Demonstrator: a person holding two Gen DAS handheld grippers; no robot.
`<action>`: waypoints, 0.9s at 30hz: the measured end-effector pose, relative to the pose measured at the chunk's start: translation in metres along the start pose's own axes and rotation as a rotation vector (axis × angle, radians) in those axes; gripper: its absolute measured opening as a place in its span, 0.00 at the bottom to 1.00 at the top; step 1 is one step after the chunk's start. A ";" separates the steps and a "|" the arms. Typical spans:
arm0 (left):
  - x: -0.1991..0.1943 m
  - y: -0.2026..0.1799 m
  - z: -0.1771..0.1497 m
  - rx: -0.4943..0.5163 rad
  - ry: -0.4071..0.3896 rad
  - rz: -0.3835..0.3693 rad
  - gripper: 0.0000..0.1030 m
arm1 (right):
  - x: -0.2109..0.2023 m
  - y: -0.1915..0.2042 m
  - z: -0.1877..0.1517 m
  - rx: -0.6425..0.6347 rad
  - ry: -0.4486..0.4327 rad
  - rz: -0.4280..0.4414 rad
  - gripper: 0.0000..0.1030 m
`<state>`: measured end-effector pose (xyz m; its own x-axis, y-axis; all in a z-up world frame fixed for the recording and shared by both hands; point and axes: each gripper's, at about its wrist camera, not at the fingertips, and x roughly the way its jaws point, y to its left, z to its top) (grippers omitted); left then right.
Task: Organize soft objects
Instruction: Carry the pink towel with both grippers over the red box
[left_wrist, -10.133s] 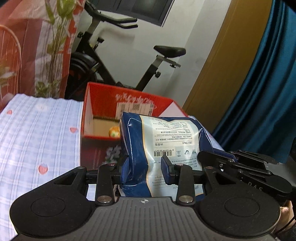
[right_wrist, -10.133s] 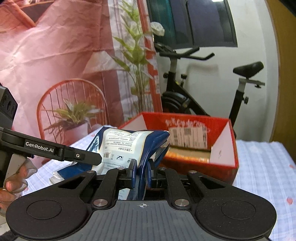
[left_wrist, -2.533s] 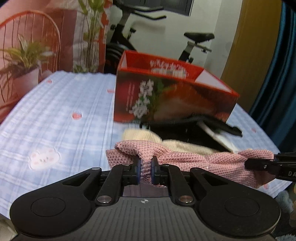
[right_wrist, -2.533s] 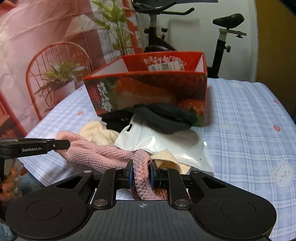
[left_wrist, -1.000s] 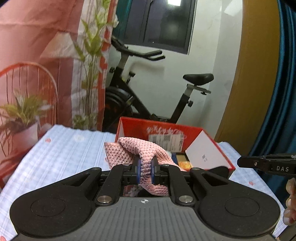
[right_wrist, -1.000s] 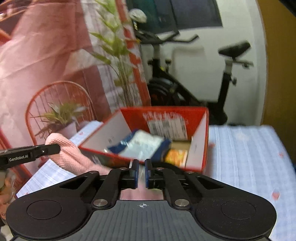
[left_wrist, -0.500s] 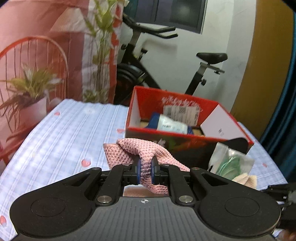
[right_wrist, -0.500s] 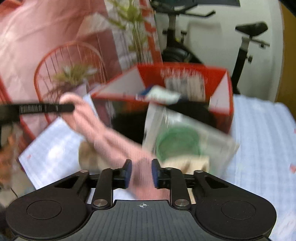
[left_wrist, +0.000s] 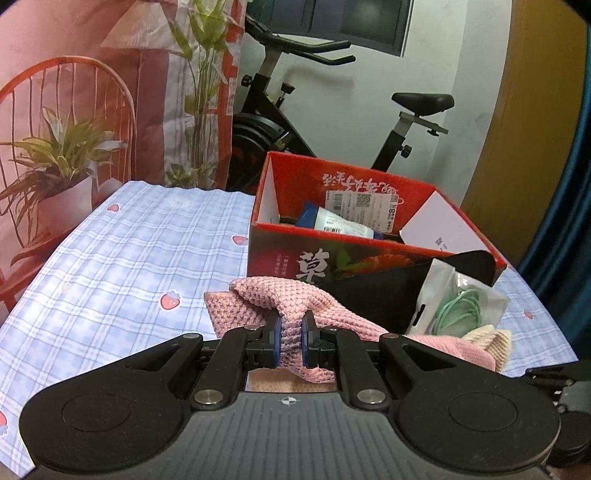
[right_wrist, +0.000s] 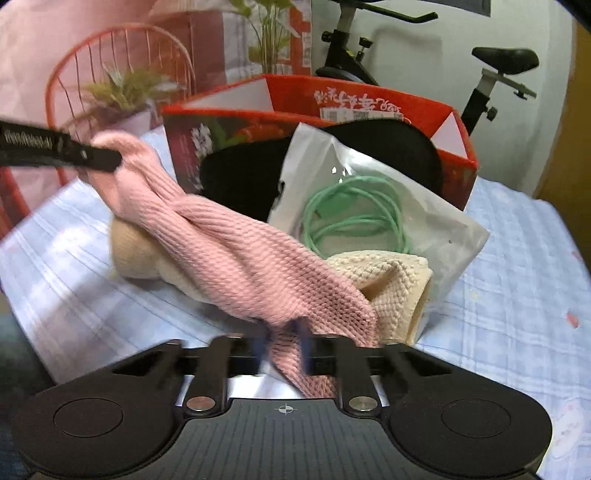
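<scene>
A pink knitted cloth (left_wrist: 273, 306) is stretched between both grippers in front of a red cardboard box (left_wrist: 332, 258). My left gripper (left_wrist: 290, 345) is shut on one end of it. My right gripper (right_wrist: 284, 345) has the other end (right_wrist: 236, 266) between its blurred pads, with the jaws a little apart. The left gripper's finger (right_wrist: 55, 151) shows at the left of the right wrist view. Under the pink cloth lie a cream knitted cloth (right_wrist: 391, 284), a black soft item (right_wrist: 243, 177) and a clear bag with a green cable (right_wrist: 369, 214). A blue and white packet (left_wrist: 340, 225) lies in the box.
The table has a blue checked cloth with strawberries (left_wrist: 129, 266). Behind it stand an exercise bike (left_wrist: 280, 122), a red wire chair (left_wrist: 74, 92) and potted plants (left_wrist: 59, 155). A blue curtain (left_wrist: 572, 221) hangs at the right.
Both grippers came down from box height with the pink cloth toward the pile in front of the box. The right gripper's pads, shut a second ago, now stand a little apart around the cloth.
</scene>
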<state>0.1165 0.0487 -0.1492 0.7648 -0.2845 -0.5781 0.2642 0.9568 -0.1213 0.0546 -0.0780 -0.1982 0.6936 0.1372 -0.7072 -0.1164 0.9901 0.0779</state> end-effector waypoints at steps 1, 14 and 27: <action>-0.003 0.000 0.001 0.000 -0.006 0.000 0.11 | -0.006 0.000 0.001 -0.002 -0.017 -0.002 0.06; -0.038 -0.016 0.032 0.005 -0.134 -0.041 0.11 | -0.084 -0.024 0.061 -0.008 -0.269 -0.009 0.03; -0.002 -0.030 0.115 0.070 -0.207 -0.015 0.11 | -0.068 -0.062 0.154 -0.015 -0.332 -0.054 0.03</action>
<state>0.1747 0.0139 -0.0514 0.8628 -0.3122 -0.3977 0.3116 0.9478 -0.0679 0.1236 -0.1447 -0.0467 0.8924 0.0890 -0.4424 -0.0822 0.9960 0.0345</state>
